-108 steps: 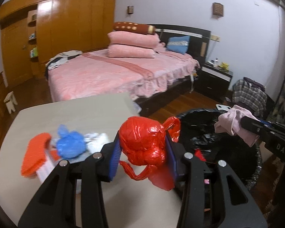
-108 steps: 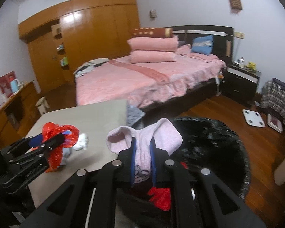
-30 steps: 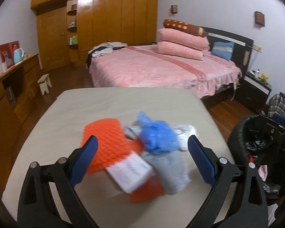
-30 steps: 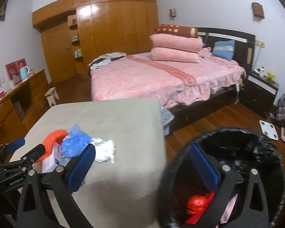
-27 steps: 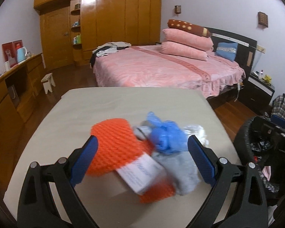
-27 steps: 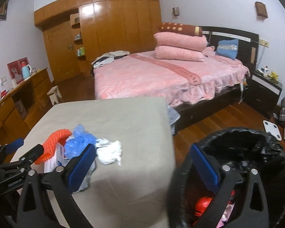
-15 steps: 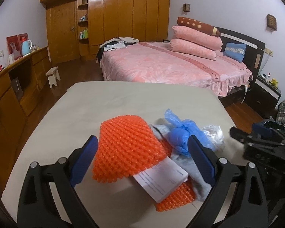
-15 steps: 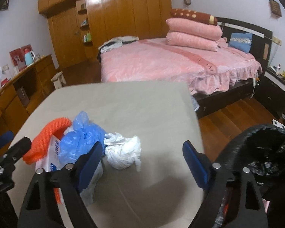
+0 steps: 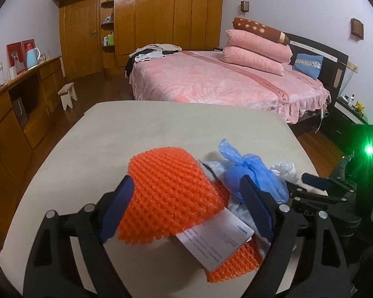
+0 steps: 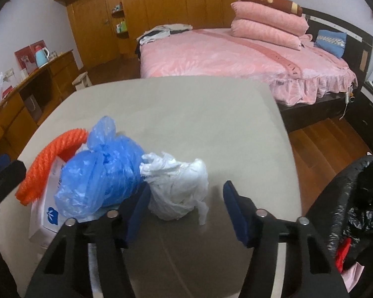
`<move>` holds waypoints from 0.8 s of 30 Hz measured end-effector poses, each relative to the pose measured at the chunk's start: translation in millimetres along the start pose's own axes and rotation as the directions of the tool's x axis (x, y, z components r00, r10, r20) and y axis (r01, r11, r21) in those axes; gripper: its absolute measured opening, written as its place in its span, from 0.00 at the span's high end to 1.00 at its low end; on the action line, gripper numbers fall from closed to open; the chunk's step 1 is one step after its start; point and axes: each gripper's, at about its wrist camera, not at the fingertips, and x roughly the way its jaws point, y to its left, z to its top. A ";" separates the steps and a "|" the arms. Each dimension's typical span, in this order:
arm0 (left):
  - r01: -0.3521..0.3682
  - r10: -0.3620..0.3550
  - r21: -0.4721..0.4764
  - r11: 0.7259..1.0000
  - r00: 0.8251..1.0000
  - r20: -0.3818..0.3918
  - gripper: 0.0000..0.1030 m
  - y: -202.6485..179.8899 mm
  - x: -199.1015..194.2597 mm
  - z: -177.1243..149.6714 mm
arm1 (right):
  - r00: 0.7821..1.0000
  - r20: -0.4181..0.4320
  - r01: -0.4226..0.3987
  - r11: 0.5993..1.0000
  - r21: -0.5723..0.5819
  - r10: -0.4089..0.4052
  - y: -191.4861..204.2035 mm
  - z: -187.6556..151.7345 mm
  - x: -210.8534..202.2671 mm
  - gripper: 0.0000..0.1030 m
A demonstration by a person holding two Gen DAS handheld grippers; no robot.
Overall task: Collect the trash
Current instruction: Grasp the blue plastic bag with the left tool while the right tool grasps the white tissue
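My left gripper (image 9: 186, 209) stands wide open around bumpy orange mesh (image 9: 169, 193). My right gripper (image 10: 186, 211), wide open, brackets a crumpled white bag (image 10: 177, 188); knotted blue bag (image 10: 99, 171) just outside its left jaw.

Beyond the jaws stands a pink bed (image 9: 226, 84) with stacked pillows (image 9: 256, 49), wooden wardrobes (image 9: 146, 22) behind, a small stool (image 9: 67, 96) far left.

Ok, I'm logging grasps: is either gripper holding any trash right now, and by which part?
Nothing is held. The left gripper is open around the orange mesh, and the right gripper is open around the white plastic bag.
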 end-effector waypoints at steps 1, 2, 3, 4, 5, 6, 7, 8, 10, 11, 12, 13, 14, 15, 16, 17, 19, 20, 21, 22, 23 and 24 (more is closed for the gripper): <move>0.000 0.000 0.000 1.000 1.000 0.001 0.18 -0.2 0.3 0.4 | 1.000 -0.007 -0.011 1.000 -0.002 0.011 0.9 -1.0 1.5 0.48; 0.001 -0.001 0.001 1.000 1.000 0.002 0.18 -0.7 0.6 0.6 | 1.000 -0.012 -0.024 1.000 -0.005 0.024 1.7 -1.5 2.2 0.55; 0.003 -0.003 0.002 1.000 1.000 0.003 0.18 -1.5 0.7 1.3 | 0.999 -0.015 -0.042 0.999 -0.010 0.042 3.4 -2.3 2.2 0.61; 0.005 -0.005 0.002 1.000 1.000 0.004 0.18 -2.6 0.7 1.6 | 0.999 -0.015 -0.044 0.999 -0.014 0.044 3.7 -2.4 1.7 0.62; 0.007 -0.007 0.003 1.000 1.000 0.005 0.18 -3.6 0.7 1.6 | 0.999 -0.011 -0.043 0.999 -0.023 0.043 4.2 -2.5 0.3 0.66; 0.010 -0.010 0.005 1.000 1.000 0.005 0.18 -5.5 1.3 2.3 | 0.999 -0.007 -0.046 0.998 -0.032 0.046 4.7 -2.9 -1.3 0.70; 0.015 -0.015 0.006 1.000 1.000 0.004 0.18 -7.7 2.0 3.1 | 0.999 -0.003 -0.049 0.998 -0.030 0.049 3.4 -3.0 -3.1 0.71; 0.019 -0.019 0.008 1.000 1.000 0.004 0.18 -10.1 2.7 3.8 | 0.999 -0.001 -0.053 0.998 -0.024 0.053 1.7 -2.6 -4.8 0.74; 0.029 -0.029 0.012 1.000 1.000 0.004 0.18 -15.1 3.8 5.2 | 0.999 0.013 -0.052 0.999 -0.005 0.052 -2.4 -1.9 -11.0 0.74; 0.035 -0.035 0.015 0.999 0.999 0.004 0.18 -18.0 4.7 5.6 | 0.999 0.027 -0.042 0.999 0.002 0.042 -5.3 -1.2 -15.8 0.74; 0.044 -0.045 0.022 0.999 0.999 0.004 0.18 -23.2 6.2 6.2 | 0.999 0.034 -0.035 0.999 0.007 0.035 -5.9 -0.2 -18.1 0.75; 0.050 -0.050 0.026 0.998 0.999 0.003 0.18 -26.9 7.1 6.1 | 0.999 0.042 -0.028 0.999 0.016 0.027 -9.3 0.6 -22.1 0.75; 0.057 -0.057 0.031 0.998 0.998 0.003 0.20 -30.5 8.1 5.9 | 0.999 0.047 -0.021 0.999 0.024 0.020 -13.5 2.0 -24.8 0.75; 0.070 -0.070 0.035 0.997 0.998 0.000 0.20 -36.1 10.2 5.9 | 0.999 0.049 -0.017 0.999 0.028 0.015 -16.6 3.0 -26.6 0.75; 0.077 -0.077 0.038 0.996 0.997 -0.003 0.22 -39.0 11.9 5.2 | 0.999 0.052 -0.009 0.999 0.031 0.007 -20.1 3.2 -28.9 0.75; 0.084 -0.083 0.041 0.996 0.996 -0.008 0.24 -42.4 14.0 4.4 | 0.999 0.053 -0.001 0.999 0.035 -0.001 -23.7 3.0 -30.7 0.75; 0.096 -0.095 0.048 0.994 0.995 -0.021 0.28 -50.8 19.3 2.5 | 0.998 0.057 0.006 0.999 0.047 -0.008 -30.9 3.6 -33.7 0.75; 0.101 -0.099 0.049 0.994 0.995 -0.029 0.30 -54.5 22.8 2.5 | 0.998 0.060 0.009 0.998 0.056 -0.012 -34.9 3.7 -35.6 0.75; 0.102 -0.100 0.050 0.994 0.994 -0.033 0.31 -56.0 25.1 1.5 | 0.998 0.064 0.011 0.998 0.064 -0.015 -38.4 3.8 -37.3 0.75; 0.104 -0.102 0.052 0.993 0.994 -0.038 0.33 -58.7 28.1 1.5 | 0.998 0.066 0.012 0.998 0.068 -0.017 -40.8 4.0 -37.9 0.75; 0.106 -0.104 0.054 0.993 0.994 -0.041 0.34 -61.2 30.5 1.6 | 0.998 0.067 0.014 0.997 0.072 -0.018 -43.5 4.2 -38.9 0.75; 0.107 -0.104 0.061 0.992 0.993 -0.046 0.35 -64.8 34.2 1.7 | 0.997 0.069 0.015 0.997 0.075 -0.020 -45.1 4.0 -39.7 0.75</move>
